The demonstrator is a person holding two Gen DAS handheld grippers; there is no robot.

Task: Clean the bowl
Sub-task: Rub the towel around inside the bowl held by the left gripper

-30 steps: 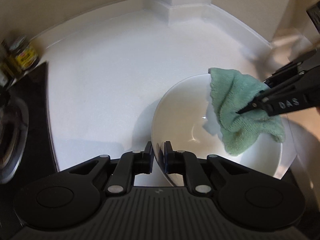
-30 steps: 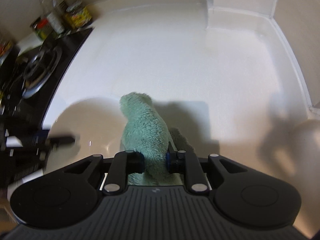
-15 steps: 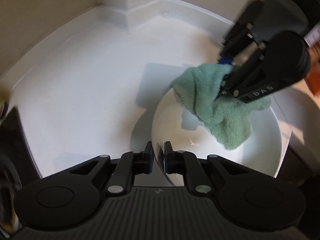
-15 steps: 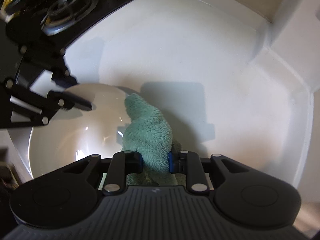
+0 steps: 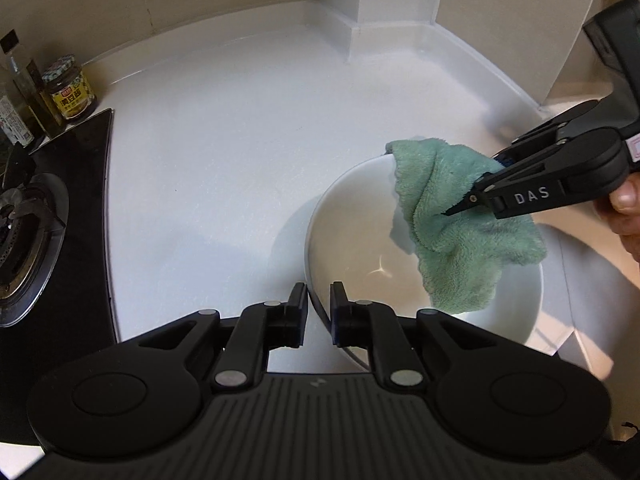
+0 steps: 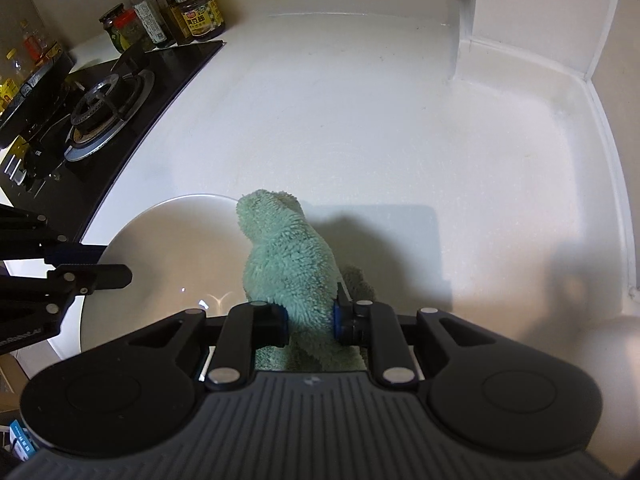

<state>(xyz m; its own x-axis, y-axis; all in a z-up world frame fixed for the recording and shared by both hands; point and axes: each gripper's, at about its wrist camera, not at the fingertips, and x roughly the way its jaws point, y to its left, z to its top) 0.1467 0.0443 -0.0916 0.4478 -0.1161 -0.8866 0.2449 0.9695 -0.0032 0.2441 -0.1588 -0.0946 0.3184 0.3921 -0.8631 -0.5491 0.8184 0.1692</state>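
A white bowl (image 5: pixel 360 240) stands on the white counter. Its near rim runs between the fingers of my left gripper (image 5: pixel 319 300), whose jaws are opening, with a narrow gap beside the rim. My right gripper (image 6: pixel 310 316) is shut on a green fluffy cloth (image 6: pixel 288 264). In the left wrist view that cloth (image 5: pixel 452 240) hangs over the bowl's right side and down into it, pinched by the right gripper (image 5: pixel 472 196). The right wrist view shows the bowl (image 6: pixel 172 248) at the lower left, with the left gripper (image 6: pixel 108 264) at its left rim.
A black gas hob with a burner (image 6: pixel 104 108) lies left of the bowl. Jars and bottles (image 6: pixel 198 12) stand behind it by the wall. A wall corner post (image 5: pixel 384 20) juts into the counter at the back. A person's hand (image 5: pixel 628 208) holds the right gripper.
The right gripper swung the cloth from the bowl's far rim back to its right side. Both views have turned back toward the hob. The left jaws have parted slightly around the rim.
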